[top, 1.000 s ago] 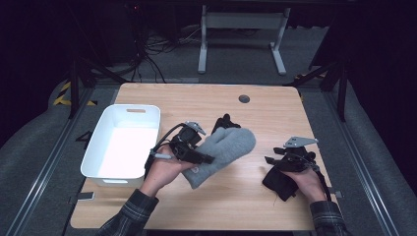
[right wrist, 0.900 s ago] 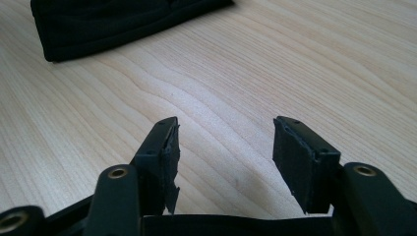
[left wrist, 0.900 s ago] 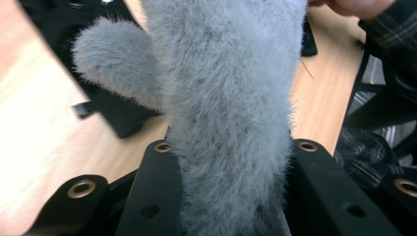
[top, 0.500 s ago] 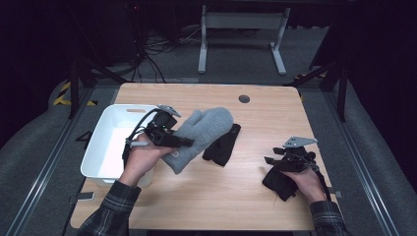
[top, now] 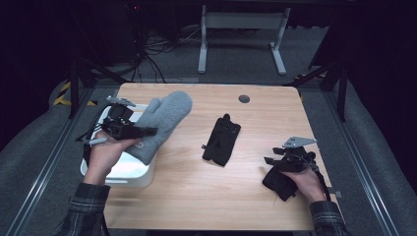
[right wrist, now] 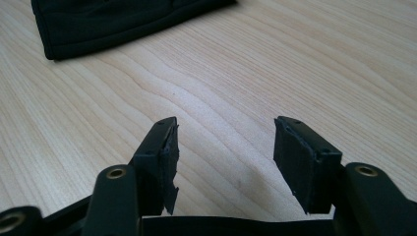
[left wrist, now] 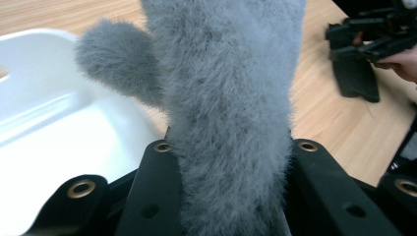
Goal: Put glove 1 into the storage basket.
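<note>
Left gripper (top: 147,131) clenched grey mitten (top: 162,123) over white bin's (top: 129,172) right rim. Right gripper (right wrist: 223,147) released, jaws apart above bare table (top: 187,187) near its front-right edge.

Bare table (top: 255,187) between white bin (top: 123,172) and black glove (top: 222,140).

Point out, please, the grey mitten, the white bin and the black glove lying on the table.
grey mitten (top: 164,117), high view, on the middle of its fuzzy palm.
white bin (top: 129,172), high view, on its near rim.
black glove (top: 222,140), high view, on its middle, flat on the wood.
</note>
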Tool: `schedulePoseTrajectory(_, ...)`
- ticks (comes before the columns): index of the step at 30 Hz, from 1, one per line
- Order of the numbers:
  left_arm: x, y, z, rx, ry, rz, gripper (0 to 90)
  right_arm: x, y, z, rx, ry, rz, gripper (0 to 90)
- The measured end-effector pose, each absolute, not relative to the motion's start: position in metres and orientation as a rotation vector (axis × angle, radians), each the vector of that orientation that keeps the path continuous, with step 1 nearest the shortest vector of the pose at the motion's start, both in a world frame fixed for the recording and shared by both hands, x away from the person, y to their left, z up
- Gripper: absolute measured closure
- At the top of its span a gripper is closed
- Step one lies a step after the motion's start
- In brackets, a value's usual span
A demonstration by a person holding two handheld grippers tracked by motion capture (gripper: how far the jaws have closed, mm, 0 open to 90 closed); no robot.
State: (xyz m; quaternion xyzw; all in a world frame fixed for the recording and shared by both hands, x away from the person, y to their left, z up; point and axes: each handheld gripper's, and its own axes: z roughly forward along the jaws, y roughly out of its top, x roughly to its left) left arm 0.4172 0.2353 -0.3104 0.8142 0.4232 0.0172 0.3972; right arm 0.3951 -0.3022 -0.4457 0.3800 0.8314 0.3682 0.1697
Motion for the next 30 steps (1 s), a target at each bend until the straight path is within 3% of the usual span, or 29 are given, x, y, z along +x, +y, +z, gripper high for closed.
schedulePoseTrajectory(12,0.423,0.289,-0.345,1.997,1.260,0.035,70.5,0.395,-0.301,-0.446,1.079,2.365,1.039,43.6)
schedulePoseTrajectory(30,0.444,0.303,-0.405,2.055,1.448,-0.078,67.6,0.395,-0.301,-0.446,1.075,2.362,1.042,43.6)
